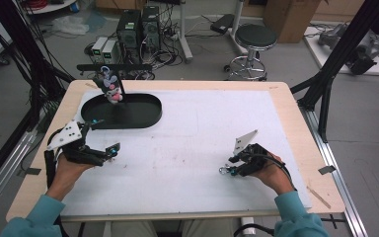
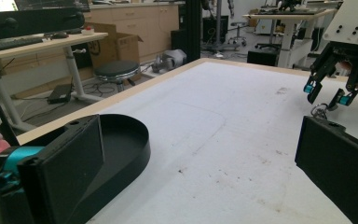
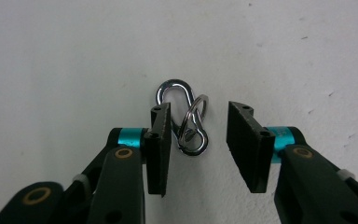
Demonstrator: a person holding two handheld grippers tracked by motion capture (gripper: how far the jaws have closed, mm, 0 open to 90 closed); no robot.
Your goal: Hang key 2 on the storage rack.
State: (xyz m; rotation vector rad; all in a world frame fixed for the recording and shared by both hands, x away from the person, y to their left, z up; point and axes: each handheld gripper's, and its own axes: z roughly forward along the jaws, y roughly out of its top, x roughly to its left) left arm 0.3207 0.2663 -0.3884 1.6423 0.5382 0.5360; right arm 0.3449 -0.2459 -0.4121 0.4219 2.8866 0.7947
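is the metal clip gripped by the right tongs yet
Not yet. The metal clip lies flat on the table between the right tongs; a gap shows beside the right-hand pad.

Even overhead light, soft shadows; white table surface [image 1: 202, 143] bright; near jaws blurred; glint on metal clip [image 3: 182, 116].

i see a wooden table [image 1: 296, 123] topped by a white mat [image 1: 202, 133]; on it lie a black oval tray [image 1: 143, 114] and a metal carabiner clip [image 3: 179, 112] with ring.
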